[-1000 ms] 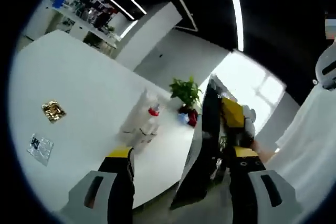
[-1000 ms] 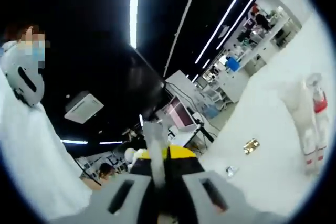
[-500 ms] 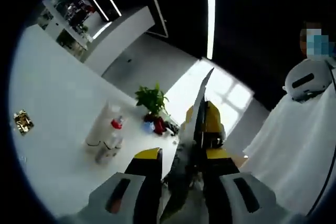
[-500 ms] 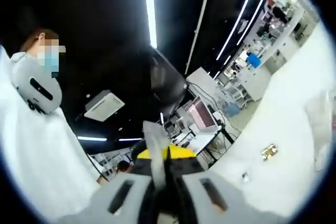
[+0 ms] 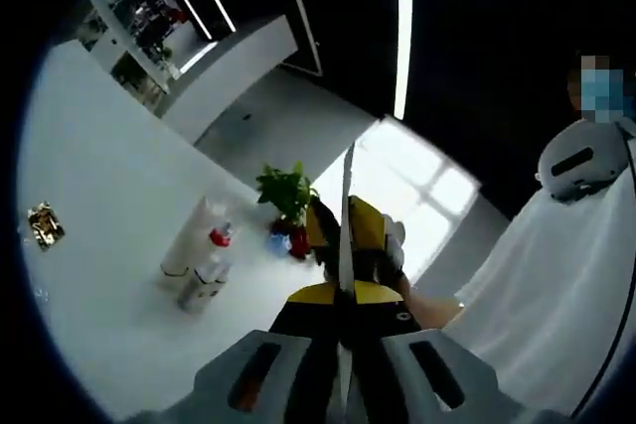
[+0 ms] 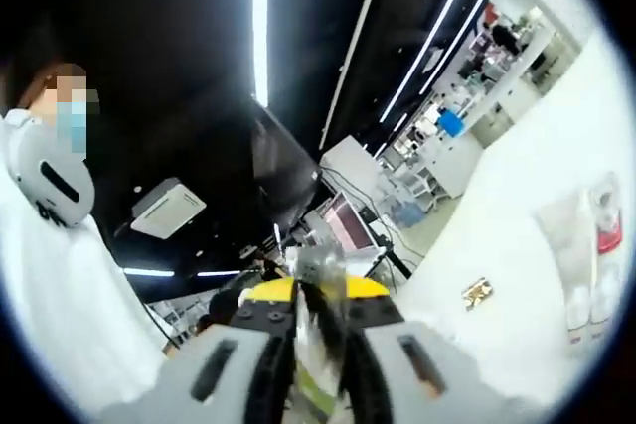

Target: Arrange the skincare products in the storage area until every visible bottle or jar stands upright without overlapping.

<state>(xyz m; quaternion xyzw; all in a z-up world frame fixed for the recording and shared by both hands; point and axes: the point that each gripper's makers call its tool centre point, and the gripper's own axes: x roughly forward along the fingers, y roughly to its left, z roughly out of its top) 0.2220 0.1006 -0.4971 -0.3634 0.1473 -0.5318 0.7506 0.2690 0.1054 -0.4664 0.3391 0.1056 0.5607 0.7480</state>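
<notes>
Standing together on the white table (image 5: 109,235), a cluster of skincare bottles (image 5: 199,255) is seen in the left gripper view, well ahead of the left gripper (image 5: 343,290). The tallest white bottle (image 5: 189,240) has its long axis tilted in the picture, its top toward the upper right; beside it a red-capped bottle (image 5: 221,237) is seen, with a smaller clear one (image 5: 199,285) in front. No writing on any of them can be read. A thin flat sheet (image 5: 347,215), seen edge-on, is pinched between the left jaws, which are pressed together on it. Behind the bottles a potted plant (image 5: 286,191) is seen, and a gold wrapper (image 5: 44,225) lies well apart to the left.

In the right gripper view the bottles (image 6: 591,255) are seen at the far right edge with a red-and-white label (image 6: 607,237), its text too blurred to read. The right gripper (image 6: 320,330) is clamped on a crumpled clear packet (image 6: 318,275). A gold wrapper (image 6: 477,292) lies between the gripper and the bottles.
</notes>
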